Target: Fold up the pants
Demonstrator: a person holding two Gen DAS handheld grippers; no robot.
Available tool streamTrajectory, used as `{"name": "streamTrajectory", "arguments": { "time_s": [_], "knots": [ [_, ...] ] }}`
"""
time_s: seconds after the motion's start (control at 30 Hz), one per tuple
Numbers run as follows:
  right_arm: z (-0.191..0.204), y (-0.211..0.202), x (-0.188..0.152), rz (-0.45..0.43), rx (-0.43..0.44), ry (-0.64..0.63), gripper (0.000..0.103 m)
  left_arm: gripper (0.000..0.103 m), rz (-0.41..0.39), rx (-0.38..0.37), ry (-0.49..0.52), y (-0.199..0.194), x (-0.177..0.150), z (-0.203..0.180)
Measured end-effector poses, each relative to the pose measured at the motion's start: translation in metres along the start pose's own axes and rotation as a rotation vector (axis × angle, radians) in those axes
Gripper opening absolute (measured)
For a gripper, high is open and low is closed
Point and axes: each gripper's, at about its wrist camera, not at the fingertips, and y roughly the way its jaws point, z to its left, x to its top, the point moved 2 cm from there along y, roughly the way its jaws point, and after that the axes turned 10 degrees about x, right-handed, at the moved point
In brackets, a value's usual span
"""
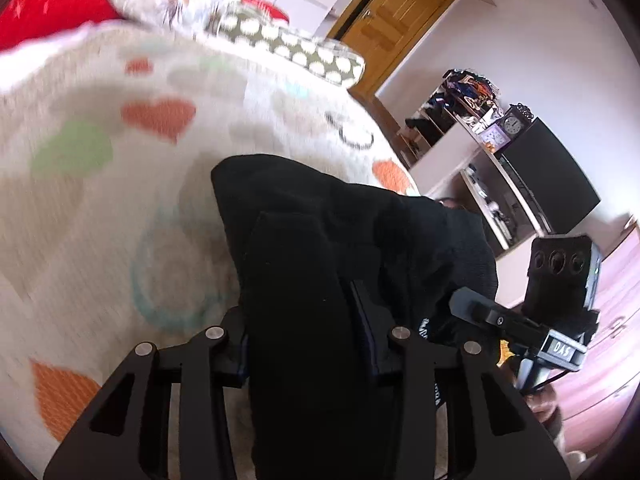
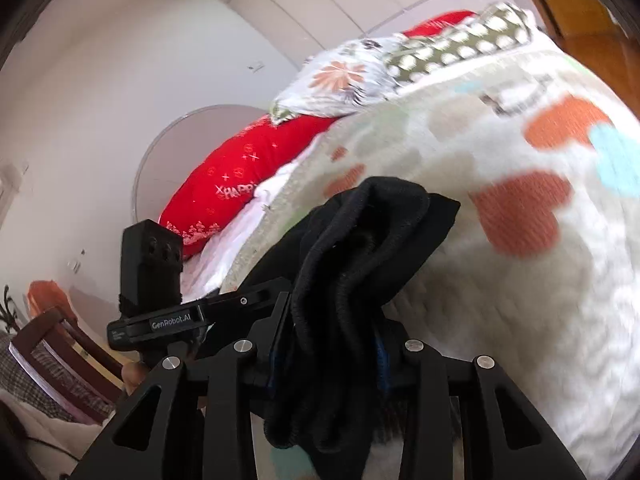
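Note:
The black pants hang bunched between both grippers above a bed. My left gripper is shut on a thick fold of the pants, which covers its fingers. My right gripper is shut on the ribbed elastic waistband of the pants, which drapes over its fingers. The right gripper shows in the left wrist view at the pants' right edge. The left gripper shows in the right wrist view at the pants' left edge. The fingertips of both are hidden by cloth.
The bed has a cream blanket with coloured hearts. A red pillow, a floral pillow and a spotted pillow lie at its head. A shelf unit with clocks, a wooden door and a chair stand around.

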Motion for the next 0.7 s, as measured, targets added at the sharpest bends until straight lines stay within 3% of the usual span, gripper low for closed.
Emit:
{"name": "streamTrajectory", "arguments": {
  "time_s": [0.27,0.37,0.47,0.53,0.57,0.63,0.7],
  "knots": [
    [0.004,0.041,0.056,-0.019,0.015,-0.056,0.035,0.038,-0.075,0.072,-0.003,-0.002,0.052,0.025],
    [-0.013,0.063,0.068,0.0,-0.021,-0.052,0.035,0.038,-0.059,0.109,-0.006,0.017,0.061,0.038],
    [-0.042,0.085,0.067,0.032,-0.14,-0.019,0.036,0.04,0.017,0.17,-0.039,0.052,0.059,0.063],
    [-0.067,0.097,0.06,0.075,-0.246,0.029,0.042,0.06,0.051,0.202,-0.092,0.067,0.053,0.08],
    [-0.073,0.097,0.057,0.072,-0.236,0.05,0.044,0.067,0.049,0.195,-0.119,0.067,0.05,0.086],
    [-0.07,0.088,0.055,0.056,-0.245,0.046,0.048,0.069,0.043,0.192,-0.135,0.062,0.048,0.091],
    [-0.061,0.079,0.059,0.049,-0.28,-0.004,0.048,0.072,0.03,0.25,-0.104,0.054,0.049,0.087]
  ]
}}
